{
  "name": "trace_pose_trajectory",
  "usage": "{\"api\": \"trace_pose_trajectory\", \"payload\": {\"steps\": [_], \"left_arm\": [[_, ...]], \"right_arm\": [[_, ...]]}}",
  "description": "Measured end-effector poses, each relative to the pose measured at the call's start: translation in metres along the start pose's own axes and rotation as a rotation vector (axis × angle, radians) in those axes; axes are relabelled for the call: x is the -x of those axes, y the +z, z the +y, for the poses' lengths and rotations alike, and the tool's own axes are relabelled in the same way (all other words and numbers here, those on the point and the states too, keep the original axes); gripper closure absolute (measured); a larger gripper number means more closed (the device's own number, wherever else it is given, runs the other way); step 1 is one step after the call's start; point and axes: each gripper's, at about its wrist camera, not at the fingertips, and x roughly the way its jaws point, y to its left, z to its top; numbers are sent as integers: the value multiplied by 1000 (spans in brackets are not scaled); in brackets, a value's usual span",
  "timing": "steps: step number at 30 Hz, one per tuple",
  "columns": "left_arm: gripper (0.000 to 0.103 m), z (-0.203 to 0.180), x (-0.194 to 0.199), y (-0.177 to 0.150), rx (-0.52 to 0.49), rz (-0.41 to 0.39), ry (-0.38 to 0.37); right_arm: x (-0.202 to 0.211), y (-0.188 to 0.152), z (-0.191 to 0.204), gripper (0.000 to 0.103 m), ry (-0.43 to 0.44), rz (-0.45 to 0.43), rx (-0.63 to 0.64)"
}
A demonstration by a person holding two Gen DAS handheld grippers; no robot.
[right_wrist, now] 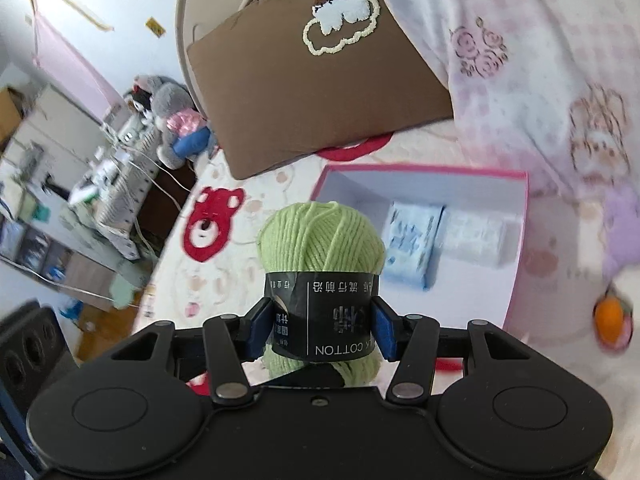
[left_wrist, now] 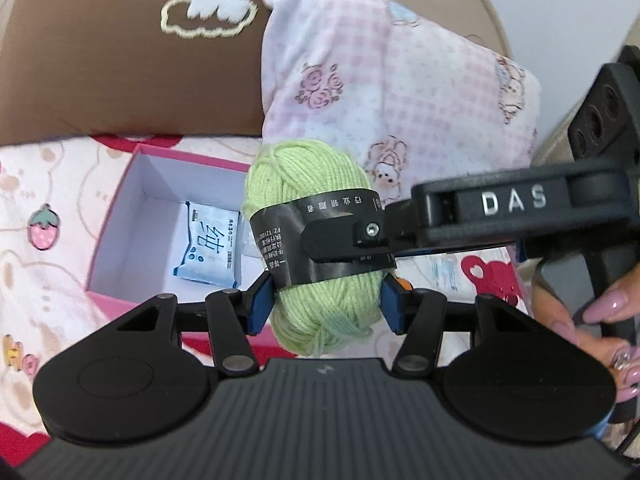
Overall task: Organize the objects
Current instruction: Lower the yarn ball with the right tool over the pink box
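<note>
Both grippers, left gripper point(left_wrist: 326, 306) and right gripper point(right_wrist: 322, 330), are pinching one green yarn ball point(left_wrist: 316, 240), carrying it toward the open pink box point(left_wrist: 120, 208) at ten o'clock for tidying.

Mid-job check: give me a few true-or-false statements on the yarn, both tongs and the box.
1. The left tongs and right tongs both clamp one green yarn ball. True.
2. The pink box is empty. False: it holds a blue packet and a paler packet.
3. The yarn's paper band is black. True.
4. The yarn already lies in the box. False: it is held in the tongs, outside the box.
</note>
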Motion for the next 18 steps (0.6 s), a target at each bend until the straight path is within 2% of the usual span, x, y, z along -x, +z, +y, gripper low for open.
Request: {"api": "trace_pose_trajectory", "payload": {"steps": [2, 7, 11, 14, 18], "left_arm": [[50, 15, -15, 4, 42, -9, -19], [49, 36, -49, 13, 61, -28, -53], [49, 47, -68, 0, 94, -90, -53], [49, 55, -90, -7, 114, -51, -56], [49, 62, -112, -15, 117, 0, -48]], "right_arm": [[-14, 13, -8, 46, -6, 17, 3], [-38, 39, -15, 46, -51, 58, 77], [-58, 47, -21, 46, -64, 78, 115], [-77, 41, -28, 46, -106, 107, 154], [-97, 39, -42, 46, -117, 158, 152]]}}
